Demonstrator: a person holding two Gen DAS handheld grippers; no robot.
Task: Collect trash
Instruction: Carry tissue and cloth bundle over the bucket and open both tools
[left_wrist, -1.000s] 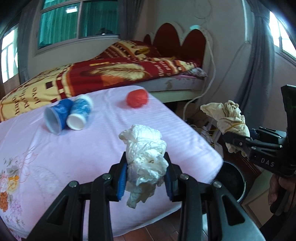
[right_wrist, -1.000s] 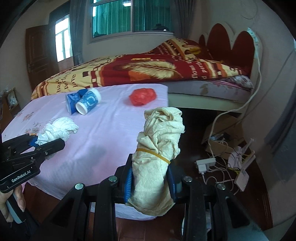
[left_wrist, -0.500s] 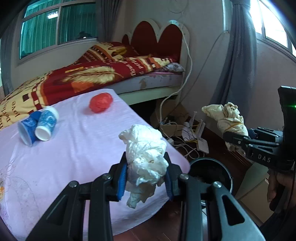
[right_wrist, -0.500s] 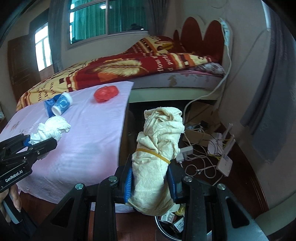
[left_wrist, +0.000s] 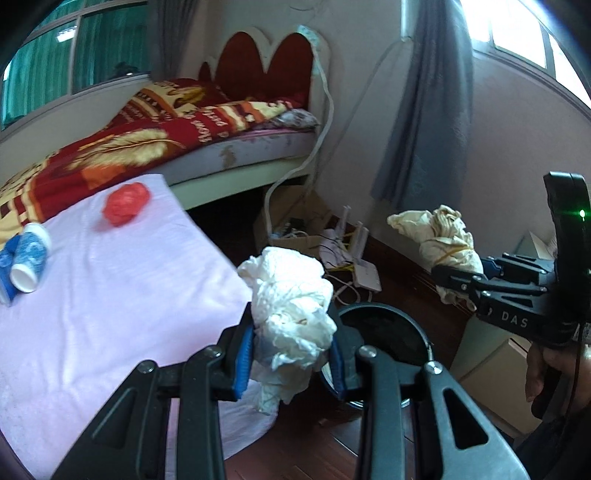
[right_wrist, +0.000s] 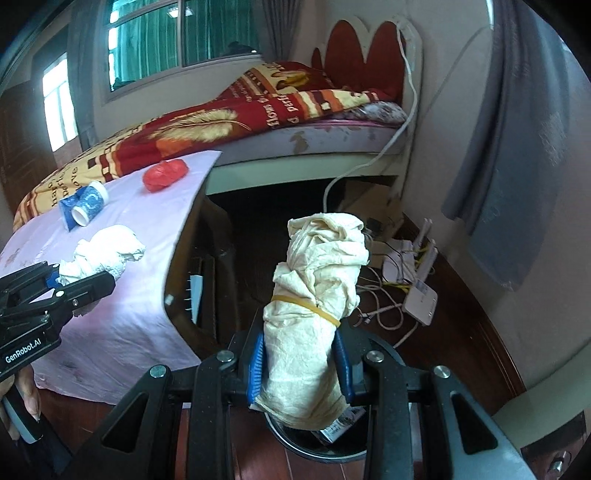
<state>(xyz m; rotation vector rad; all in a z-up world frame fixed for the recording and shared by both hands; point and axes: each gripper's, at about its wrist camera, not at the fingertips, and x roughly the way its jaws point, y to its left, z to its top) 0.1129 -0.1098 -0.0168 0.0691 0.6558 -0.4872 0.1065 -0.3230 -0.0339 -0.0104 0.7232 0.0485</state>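
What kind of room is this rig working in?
Most likely a home bedroom: a bed with a red patterned blanket and a scalloped headboard, curtained windows, and a router with cables on the wooden floor.

A bed (right_wrist: 314, 144) with a red and yellow blanket (left_wrist: 147, 144) stands under green-curtained windows (right_wrist: 177, 33). White routers (right_wrist: 417, 291), probably two, lie among cables on the floor beside a grey curtain (left_wrist: 424, 110).

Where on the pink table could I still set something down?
The near stretch of the pink table, between the blue paper cups, the red wad and its edge, is bare. The floor by the router and cables is crowded.
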